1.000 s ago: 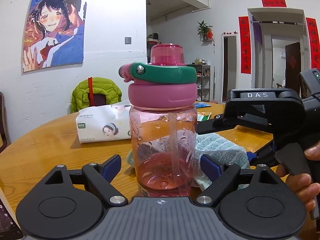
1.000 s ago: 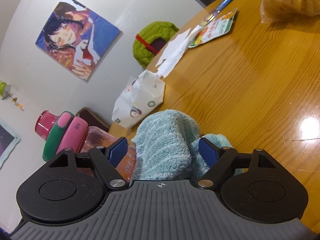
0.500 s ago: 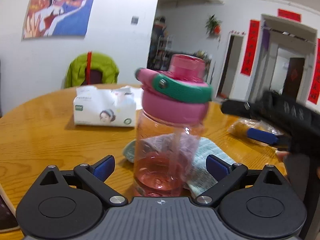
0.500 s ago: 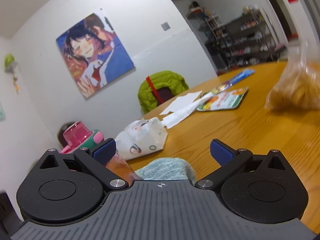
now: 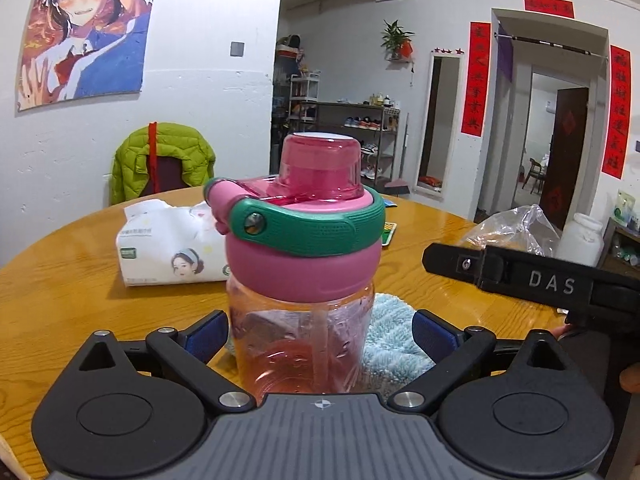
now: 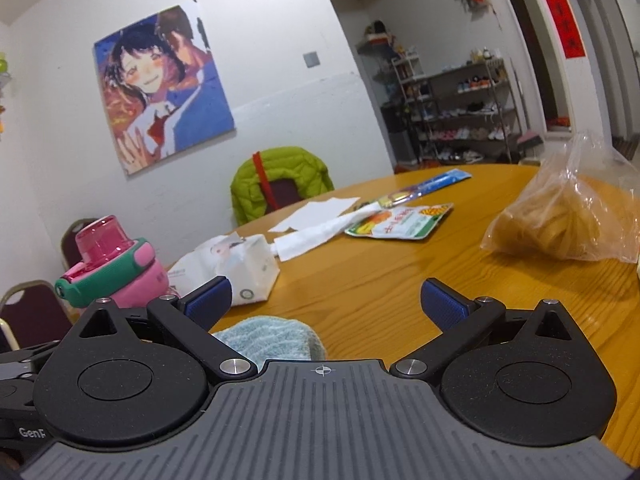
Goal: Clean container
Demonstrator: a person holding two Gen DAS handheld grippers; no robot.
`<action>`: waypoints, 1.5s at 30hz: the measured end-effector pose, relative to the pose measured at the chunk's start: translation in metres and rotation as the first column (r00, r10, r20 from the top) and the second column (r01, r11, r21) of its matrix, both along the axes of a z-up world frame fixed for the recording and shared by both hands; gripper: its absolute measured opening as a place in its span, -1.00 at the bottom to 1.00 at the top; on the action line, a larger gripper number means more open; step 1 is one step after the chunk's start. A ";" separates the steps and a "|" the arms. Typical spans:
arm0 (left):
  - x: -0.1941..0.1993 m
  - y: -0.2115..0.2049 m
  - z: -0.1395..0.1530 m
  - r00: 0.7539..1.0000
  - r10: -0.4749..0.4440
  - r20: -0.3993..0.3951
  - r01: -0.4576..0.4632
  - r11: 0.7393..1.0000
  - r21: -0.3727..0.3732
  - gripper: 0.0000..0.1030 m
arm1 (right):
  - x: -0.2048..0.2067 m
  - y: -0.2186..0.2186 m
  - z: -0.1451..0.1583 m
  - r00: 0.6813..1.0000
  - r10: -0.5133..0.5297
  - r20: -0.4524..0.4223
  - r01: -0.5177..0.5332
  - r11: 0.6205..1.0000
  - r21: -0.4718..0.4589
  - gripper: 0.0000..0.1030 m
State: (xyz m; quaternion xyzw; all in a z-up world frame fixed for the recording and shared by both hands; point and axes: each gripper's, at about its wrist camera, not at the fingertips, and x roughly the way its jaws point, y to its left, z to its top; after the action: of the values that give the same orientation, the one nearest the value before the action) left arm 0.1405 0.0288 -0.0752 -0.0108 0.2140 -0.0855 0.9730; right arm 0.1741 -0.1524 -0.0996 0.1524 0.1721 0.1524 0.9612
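A clear pink water bottle (image 5: 300,320) with a pink lid and green handle stands on the round wooden table (image 5: 60,300), between the fingers of my left gripper (image 5: 320,332). The jaws are wide; the left pad sits next to the bottle wall, the right pad stands apart. The bottle also shows at the left of the right wrist view (image 6: 116,272). A light blue towel (image 5: 392,340) lies behind the bottle, and shows below my right gripper (image 6: 326,300) as a folded heap (image 6: 272,340). My right gripper is open and empty above the table.
A tissue pack (image 5: 172,252) lies behind the bottle. A plastic bag of yellow food (image 6: 560,220), a snack packet (image 6: 404,220) and loose paper tissues (image 6: 316,224) lie further back. A chair with a green jacket (image 5: 160,164) stands at the far edge.
My right gripper let go of the blue towel, opened and lifted away from it. My left gripper moved closer around the bottle, which stays upright.
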 end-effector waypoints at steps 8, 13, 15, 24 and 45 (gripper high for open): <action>0.003 0.006 -0.002 1.000 -0.008 0.024 0.009 0.999 -0.036 0.87 | 0.002 0.004 -0.009 1.000 -0.016 -0.017 0.016 0.999 -0.038 1.00; 0.000 0.009 -0.005 0.998 -0.011 0.065 0.015 0.998 -0.063 0.83 | 0.007 0.008 -0.014 0.999 -0.025 -0.042 0.023 0.999 -0.047 1.00; -0.003 0.009 -0.006 0.996 -0.007 0.084 0.013 0.998 -0.066 0.76 | 0.009 0.009 -0.016 0.998 -0.028 -0.058 0.026 0.999 -0.041 1.00; -0.009 0.018 -0.006 0.995 0.002 0.099 0.010 0.993 -0.114 0.53 | 0.013 0.000 -0.013 0.998 -0.040 -0.042 0.039 0.999 -0.022 1.00; -0.010 0.055 -0.010 0.995 0.057 0.084 -0.028 0.949 -0.315 0.44 | 0.012 0.015 -0.015 0.991 0.107 -0.084 -0.110 0.993 -0.035 0.89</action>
State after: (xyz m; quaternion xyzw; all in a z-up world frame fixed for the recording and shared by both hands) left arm 0.1301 0.0839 -0.0849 -0.1656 0.1526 -0.0977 0.9694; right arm 0.1864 -0.1370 -0.1150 0.1297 0.2222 0.1946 0.9465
